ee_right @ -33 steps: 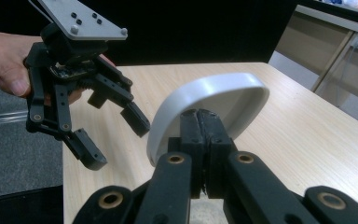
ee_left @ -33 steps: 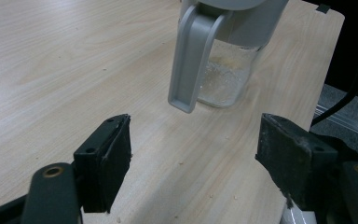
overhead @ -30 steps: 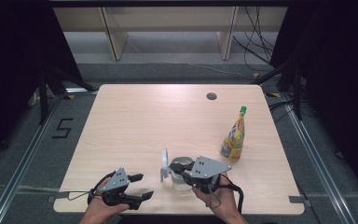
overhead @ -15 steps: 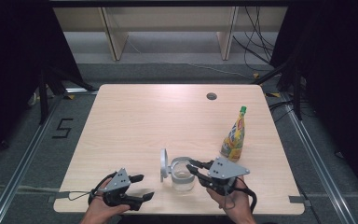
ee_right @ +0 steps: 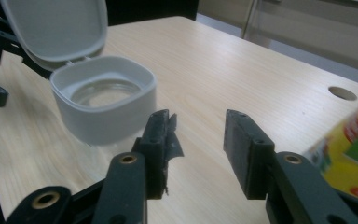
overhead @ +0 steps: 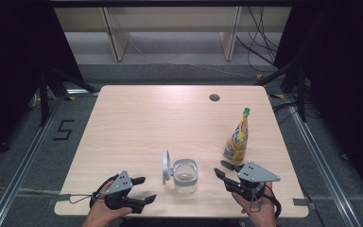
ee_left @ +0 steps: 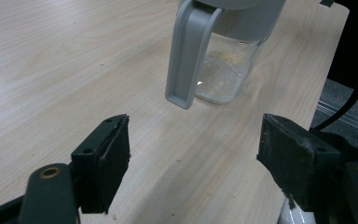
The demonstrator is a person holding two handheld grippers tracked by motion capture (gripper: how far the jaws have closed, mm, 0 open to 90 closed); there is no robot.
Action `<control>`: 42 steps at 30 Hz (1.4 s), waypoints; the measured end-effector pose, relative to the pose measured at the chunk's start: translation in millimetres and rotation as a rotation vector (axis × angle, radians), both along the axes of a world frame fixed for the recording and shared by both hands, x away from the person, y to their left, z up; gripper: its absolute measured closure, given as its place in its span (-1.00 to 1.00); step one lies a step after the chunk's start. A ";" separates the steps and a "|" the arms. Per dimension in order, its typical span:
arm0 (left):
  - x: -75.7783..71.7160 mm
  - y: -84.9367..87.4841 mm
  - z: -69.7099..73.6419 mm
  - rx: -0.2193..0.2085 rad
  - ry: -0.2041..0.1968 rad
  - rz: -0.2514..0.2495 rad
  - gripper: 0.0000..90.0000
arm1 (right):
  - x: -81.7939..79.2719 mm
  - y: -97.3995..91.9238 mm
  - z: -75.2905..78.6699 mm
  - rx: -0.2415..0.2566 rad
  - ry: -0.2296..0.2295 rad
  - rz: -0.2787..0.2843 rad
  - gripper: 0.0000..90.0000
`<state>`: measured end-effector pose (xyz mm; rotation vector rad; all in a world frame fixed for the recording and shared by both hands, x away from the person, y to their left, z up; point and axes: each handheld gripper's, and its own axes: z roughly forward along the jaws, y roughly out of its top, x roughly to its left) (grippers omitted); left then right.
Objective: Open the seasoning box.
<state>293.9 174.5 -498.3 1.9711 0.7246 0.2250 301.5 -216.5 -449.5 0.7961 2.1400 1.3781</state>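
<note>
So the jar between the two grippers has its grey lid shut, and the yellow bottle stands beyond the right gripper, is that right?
Not quite: the jar's grey lid is flipped open and stands upright on its hinge, as the right gripper view shows. The rest holds: the jar sits between the left gripper and right gripper, and the yellow bottle stands beyond the right one.

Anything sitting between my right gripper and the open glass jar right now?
No. The high view shows bare tabletop between the right gripper and the glass jar; the sauce bottle stands farther back.
</note>
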 end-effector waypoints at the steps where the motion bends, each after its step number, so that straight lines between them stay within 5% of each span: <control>1: 0.6 0.8 0.5 0.010 -0.011 -0.008 -0.47 | -0.5 -2.7 -0.8 -0.001 0.004 -0.016 0.33; 5: 1.1 0.6 0.6 0.008 -0.018 -0.008 -0.49 | -0.3 -14.7 -4.3 0.001 0.011 -0.080 0.13; 7: 1.2 0.2 0.1 0.011 -0.027 -0.004 -0.49 | -4.4 -19.1 -5.5 0.011 0.061 -0.136 0.07; 8: -0.2 -1.1 -0.7 -0.002 -0.010 0.013 -0.49 | -2.2 -21.8 -6.7 0.006 0.037 -0.141 0.07; 12: 1.1 0.4 1.1 0.030 -0.028 -0.017 -0.49 | -0.9 -30.0 -10.4 0.013 0.063 -0.192 -0.04; 15: -0.4 -2.1 -0.3 0.013 -0.002 -0.002 -0.49 | 1.3 -34.1 -12.0 0.007 0.065 -0.230 -0.11; 18: 1.2 -1.1 0.3 0.040 -0.027 -0.028 -0.49 | 4.8 -37.3 -14.6 -0.001 0.058 -0.247 -0.14; 24: 0.9 -2.5 0.2 0.028 -0.020 -0.025 -0.49 | 16.1 -44.7 -19.5 0.017 0.059 -0.348 -0.33; 29: 0.9 -2.3 -0.6 0.050 -0.016 -0.018 -0.49 | 32.5 -45.0 -24.3 0.024 0.056 -0.378 -0.39; 30: -0.7 -3.6 -0.6 0.019 0.002 -0.018 -0.49 | 35.2 -43.5 -26.5 0.039 0.068 -0.376 -0.39; 32: -0.4 -3.4 -0.3 0.027 -0.007 -0.025 -0.49 | 37.9 -41.2 -28.3 0.019 0.081 -0.381 -0.40; 33: 0.9 -3.2 -0.7 0.038 -0.030 -0.033 -0.49 | 38.9 -40.8 -28.5 0.004 0.071 -0.382 -0.41; 42: 0.7 -3.5 -1.5 0.051 -0.005 -0.023 -0.49 | 51.0 -35.5 -30.4 0.013 0.045 -0.408 -0.43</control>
